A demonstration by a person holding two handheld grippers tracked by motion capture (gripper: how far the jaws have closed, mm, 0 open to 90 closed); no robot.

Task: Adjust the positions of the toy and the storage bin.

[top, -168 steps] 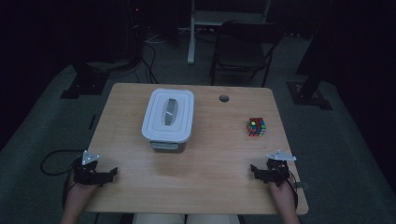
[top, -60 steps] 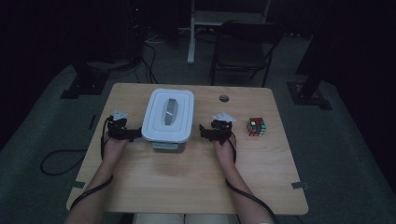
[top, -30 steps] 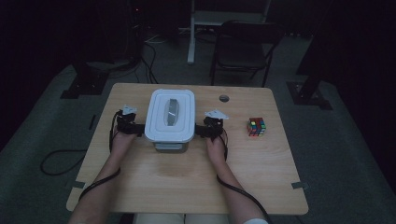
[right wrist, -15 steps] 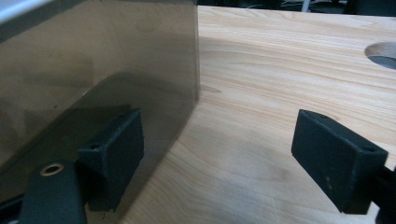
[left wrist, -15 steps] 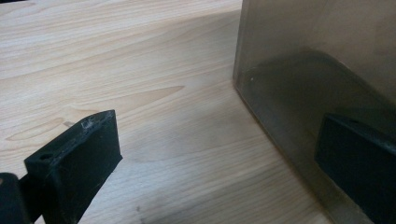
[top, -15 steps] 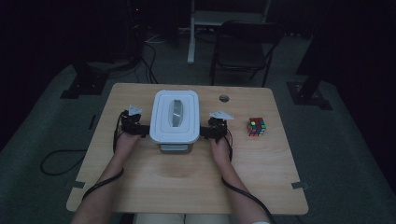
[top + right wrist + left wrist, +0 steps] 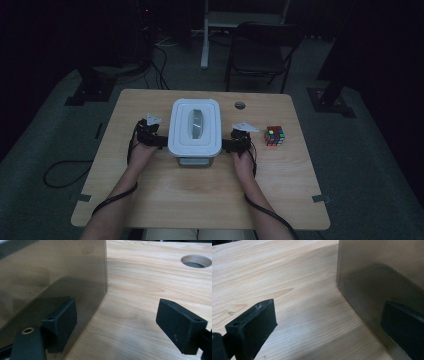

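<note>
Centrally on the table (image 7: 150, 200), the lidded box (image 7: 195, 127) sits between both tools: left gripper (image 7: 156, 141) and right gripper (image 7: 229, 146) flank its side walls, jaws spread wide, grasping nothing.

It looked like a dim lab or recording room: a lone wooden table (image 7: 200, 200) on grey carpet (image 7: 360, 165), cables (image 7: 60, 170) trailing, stand feet (image 7: 92, 92) left and right, a black chair (image 7: 262, 55) beyond.

A wooden table (image 7: 200, 195) carries a lidded box (image 7: 195, 127) standing between the fingers (image 7: 252, 325) of both grippers, and a cube (image 7: 274, 135) right of them.
</note>
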